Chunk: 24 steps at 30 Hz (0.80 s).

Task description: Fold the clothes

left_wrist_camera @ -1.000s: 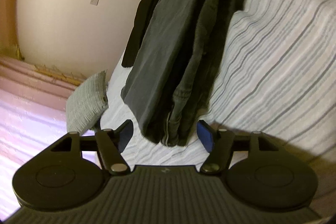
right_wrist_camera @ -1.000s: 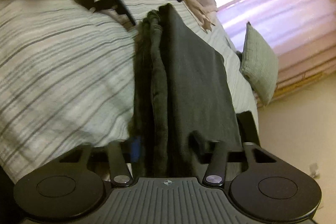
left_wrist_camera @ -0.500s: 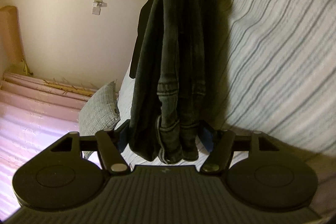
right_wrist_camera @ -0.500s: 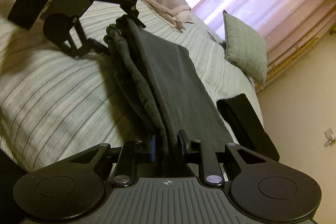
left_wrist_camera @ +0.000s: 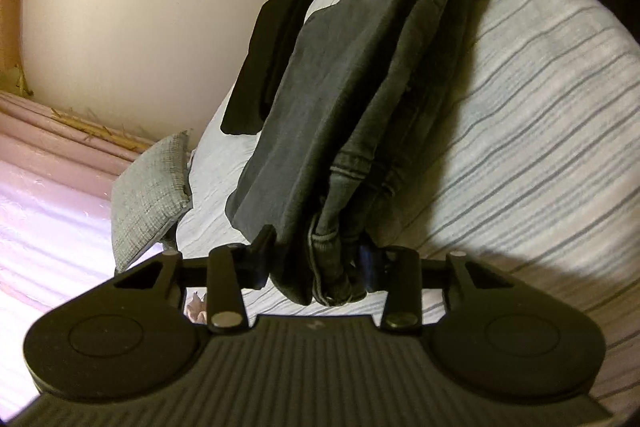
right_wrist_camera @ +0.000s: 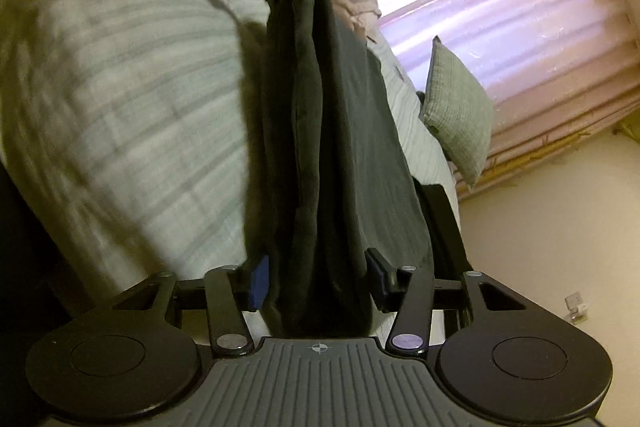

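Dark grey jeans [left_wrist_camera: 360,99], folded lengthwise, stretched between both grippers above the striped bed [left_wrist_camera: 540,115]. Left gripper [left_wrist_camera: 316,263]: jaws closing, pads pressed on the bunched hem end. Right gripper [right_wrist_camera: 320,279]: jaws opening, the other end of the jeans [right_wrist_camera: 332,155] lying between the blue pads, filling the gap; grip uncertain. Black garment [left_wrist_camera: 276,43] lies flat beyond on the bed. Grey pillow [left_wrist_camera: 152,195] stands by the pink curtain [right_wrist_camera: 500,27].

grey jeans [left_wrist_camera: 360,87]: 1 | black garment [left_wrist_camera: 276,47]: 1 | cushion [left_wrist_camera: 150,195]: 1 | bed [left_wrist_camera: 540,115]: 1
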{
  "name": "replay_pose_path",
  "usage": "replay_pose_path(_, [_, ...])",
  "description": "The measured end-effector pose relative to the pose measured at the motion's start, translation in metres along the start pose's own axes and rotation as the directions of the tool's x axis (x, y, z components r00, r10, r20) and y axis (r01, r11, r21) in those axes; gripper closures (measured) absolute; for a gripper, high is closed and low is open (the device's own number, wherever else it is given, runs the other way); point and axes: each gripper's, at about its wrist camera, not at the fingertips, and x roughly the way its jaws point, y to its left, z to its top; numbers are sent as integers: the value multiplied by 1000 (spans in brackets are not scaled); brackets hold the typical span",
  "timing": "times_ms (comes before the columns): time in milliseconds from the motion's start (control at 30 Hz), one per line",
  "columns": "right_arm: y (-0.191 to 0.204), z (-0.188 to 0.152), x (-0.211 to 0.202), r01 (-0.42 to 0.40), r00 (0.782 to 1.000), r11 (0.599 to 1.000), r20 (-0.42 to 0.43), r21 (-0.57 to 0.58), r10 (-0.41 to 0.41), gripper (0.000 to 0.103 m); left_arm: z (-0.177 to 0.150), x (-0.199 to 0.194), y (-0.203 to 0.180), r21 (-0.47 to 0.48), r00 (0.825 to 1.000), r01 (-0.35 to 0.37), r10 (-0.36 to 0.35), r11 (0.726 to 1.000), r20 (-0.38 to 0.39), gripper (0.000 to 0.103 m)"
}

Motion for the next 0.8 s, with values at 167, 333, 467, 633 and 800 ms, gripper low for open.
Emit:
replay_pose_path(167, [-25, -19, -16, 81, 997, 997, -18, -6, -81, 74, 18, -32, -2, -58, 998, 64, -63, 996, 23, 70])
replay_pose_path(333, [-17, -49, -14, 42, 996, 999, -76, 29, -40, 73, 43, -58, -46, -57, 995, 95, -92, 994, 46, 70])
replay_pose_path(467, [-7, -59, -19, 59, 996, 998, -74, 38, -56, 67, 35, -61, -65, -36, 997, 80, -80, 996, 13, 67])
replay_pose_path(633, [-26, -78, -30, 117, 982, 974, -170, 192, -84, 54, 15, -76, -52, -69, 995, 87, -90, 994, -41, 65])
replay_pose_path(800, [-54, -90, -54, 166, 978, 898, -188, 407, -96, 54, -13, -85, -23, -147, 993, 9, -25, 989, -111, 65])
